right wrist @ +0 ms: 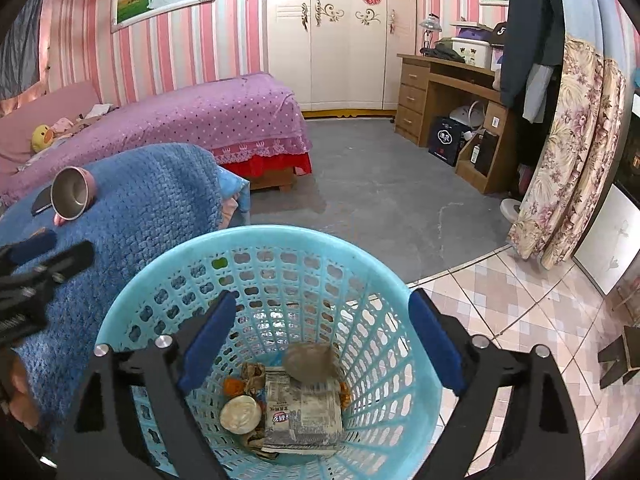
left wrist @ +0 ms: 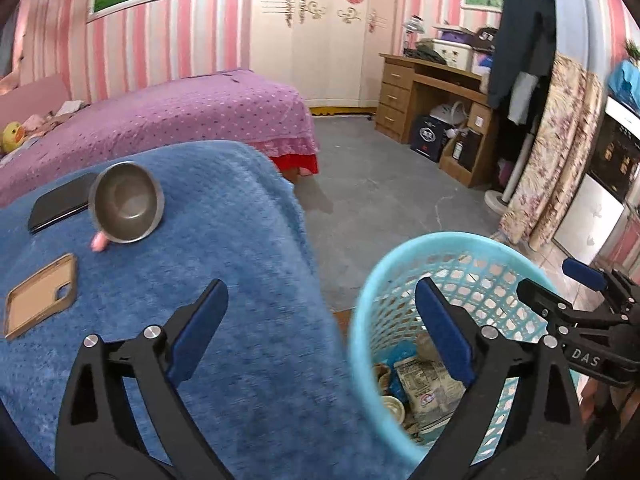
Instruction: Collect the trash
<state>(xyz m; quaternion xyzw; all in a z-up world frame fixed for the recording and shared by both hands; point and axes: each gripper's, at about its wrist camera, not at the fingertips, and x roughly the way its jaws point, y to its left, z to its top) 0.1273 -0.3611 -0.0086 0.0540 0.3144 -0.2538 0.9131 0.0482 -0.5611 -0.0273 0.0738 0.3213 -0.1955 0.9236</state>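
A light-blue mesh basket (right wrist: 168, 268) stands on the floor beside the blue-towelled table (right wrist: 152, 208). My right gripper (right wrist: 323, 295) hangs open over its mouth with nothing pressed between the pads. Below it lie a printed wrapper (right wrist: 304, 412), a round white lid (right wrist: 240, 414) and a blurred grey-brown lump (right wrist: 310, 362). My left gripper (left wrist: 320, 284) is open and empty, straddling the table edge and the basket (left wrist: 400, 264) rim. The right gripper (left wrist: 550, 278) shows at the far side of the basket in the left wrist view.
On the blue towel (left wrist: 200, 240) lie a tipped steel bowl (left wrist: 128, 208), a dark phone (left wrist: 60, 204), a tan phone case (left wrist: 40, 296) and a small pink item (left wrist: 98, 242). A purple bed (left wrist: 180, 112), a wooden desk (left wrist: 432, 92) and a floral curtain (left wrist: 552, 152) surround the grey floor.
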